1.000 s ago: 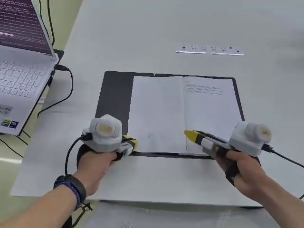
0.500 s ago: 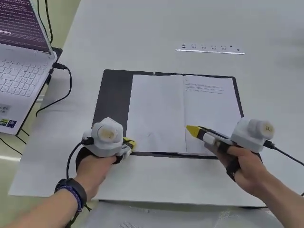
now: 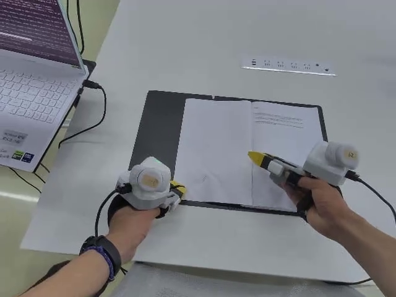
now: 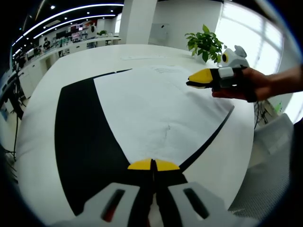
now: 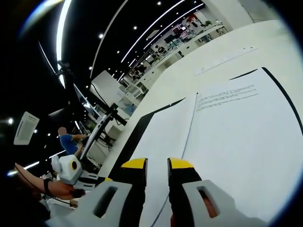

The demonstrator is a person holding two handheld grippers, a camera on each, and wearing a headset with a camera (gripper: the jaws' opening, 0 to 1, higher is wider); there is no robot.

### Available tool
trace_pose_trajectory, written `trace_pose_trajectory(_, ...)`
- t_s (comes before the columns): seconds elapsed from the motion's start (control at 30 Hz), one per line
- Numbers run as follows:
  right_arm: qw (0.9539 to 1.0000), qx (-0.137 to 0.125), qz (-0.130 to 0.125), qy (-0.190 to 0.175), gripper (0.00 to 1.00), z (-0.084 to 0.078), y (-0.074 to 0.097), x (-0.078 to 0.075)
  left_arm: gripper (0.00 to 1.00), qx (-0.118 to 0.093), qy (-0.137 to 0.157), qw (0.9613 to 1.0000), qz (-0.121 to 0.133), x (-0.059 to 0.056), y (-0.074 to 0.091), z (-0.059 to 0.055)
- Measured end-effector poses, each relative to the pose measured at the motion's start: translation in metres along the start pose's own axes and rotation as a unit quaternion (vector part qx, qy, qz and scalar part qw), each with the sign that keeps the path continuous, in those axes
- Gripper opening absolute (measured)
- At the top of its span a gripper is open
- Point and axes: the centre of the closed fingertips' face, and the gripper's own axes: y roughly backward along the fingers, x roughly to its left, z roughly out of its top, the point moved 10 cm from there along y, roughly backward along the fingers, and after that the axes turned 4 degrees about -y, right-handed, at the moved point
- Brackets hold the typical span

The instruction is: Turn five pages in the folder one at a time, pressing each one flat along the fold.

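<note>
Right gripper (image 3: 253, 158) edged up folder (image 3: 158, 136) fold, fingers slightly parted, left gripper (image 3: 176, 186) fingers closed

Wide white table (image 3: 185, 37) running away from us, a power strip (image 3: 288, 65) lying at its far side. On the left, an open laptop (image 3: 31, 74), a black cable (image 3: 93, 120) trailing from it, pale floor (image 3: 12, 210) below. Far off, a potted plant (image 4: 204, 43) by bright windows (image 4: 255, 38), a white pillar (image 4: 139, 21), and light strips (image 4: 71, 19) along a dark ceiling.
</note>
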Motion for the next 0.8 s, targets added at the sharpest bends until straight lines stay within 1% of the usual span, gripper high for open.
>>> trace_pose_trajectory(0.07,1.0,0.001,-0.003,0.0,0.14,0.001,-0.003,-0.002,0.0,0.0,0.0,1.0,0.001,0.0,0.0,0.0)
trace_pose_trajectory(0.2,1.0,0.003,-0.006,-0.004,0.11,0.003,-0.012,-0.007,0.0,0.006,-0.011,0.9999,0.006,-0.001,0.0,0.001)
trace_pose_trajectory(0.27,0.9998,0.008,-0.016,-0.01,0.09,0.003,-0.019,-0.01,0.0,0.008,-0.012,0.9999,0.007,-0.001,0.0,0.002)
trace_pose_trajectory(0.4,0.9997,0.007,-0.021,-0.01,0.05,0.003,-0.026,-0.012,0.0,0.007,-0.007,0.9999,0.008,0.0,0.0,0.001)
trace_pose_trajectory(0.43,0.9995,0.011,-0.03,-0.005,0.03,0.002,-0.028,-0.017,0.0,0.008,-0.012,0.9999,0.006,0.0,-0.001,0.002)
trace_pose_trajectory(0.47,0.9994,0.009,-0.035,-0.002,0.0,0.002,-0.028,-0.019,0.0,0.009,-0.014,0.9998,0.006,0.0,-0.001,0.002)
trace_pose_trajectory(0.53,0.9994,-0.003,-0.026,-0.023,0.0,0.004,-0.029,-0.023,0.0,0.012,-0.017,0.9998,0.004,0.001,-0.002,0.003)
trace_pose_trajectory(0.57,0.9994,-0.001,-0.026,-0.022,0.0,0.005,-0.029,-0.024,0.0,0.013,-0.018,0.9998,0.004,0.001,-0.002,0.003)
trace_pose_trajectory(0.63,0.9996,-0.001,-0.024,-0.018,0.0,0.005,-0.028,-0.02,0.0,0.013,-0.017,0.9998,0.004,0.001,-0.002,0.004)
trace_pose_trajectory(0.67,0.9995,-0.001,-0.024,-0.02,0.0,0.005,-0.029,-0.02,0.0,0.012,-0.015,0.9998,0.006,0.001,-0.003,0.004)
trace_pose_trajectory(0.73,0.9992,-0.009,-0.025,-0.029,0.0,0.007,-0.029,-0.021,0.0,0.01,-0.016,0.9998,0.008,0.0,-0.003,0.003)
trace_pose_trajectory(0.8,0.9992,-0.013,-0.024,-0.028,0.0,0.007,-0.03,-0.018,0.0,0.009,-0.016,0.9998,0.011,0.0,-0.004,0.003)
